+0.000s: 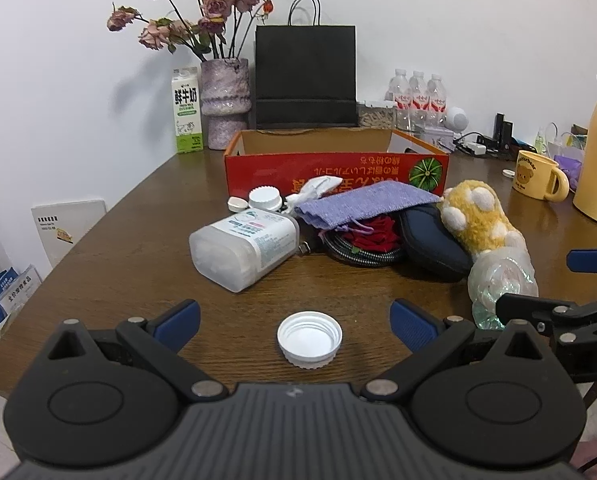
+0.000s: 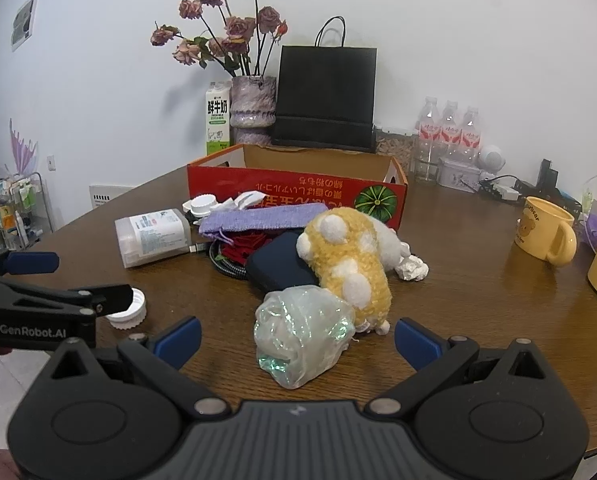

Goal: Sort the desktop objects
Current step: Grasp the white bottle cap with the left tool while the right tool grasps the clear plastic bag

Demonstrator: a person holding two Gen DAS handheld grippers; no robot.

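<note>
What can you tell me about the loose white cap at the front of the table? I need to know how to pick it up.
The white cap is a round plastic screw cap lying open side up on the wooden table, so its inner thread rings and flat floor show. Its outer wall is ribbed. It sits alone near the front edge, apart from the clutter behind. It lies between the open fingers of the left claw, and nothing touches it. From the right wrist view, the left claw's finger partly hides it.

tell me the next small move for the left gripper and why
Probably ease the left gripper forward and down, then close on the white cap. The gripper is open, the cap lies alone on the table centred just ahead of the fingers, and the red box behind looks like the sorting spot.
</note>
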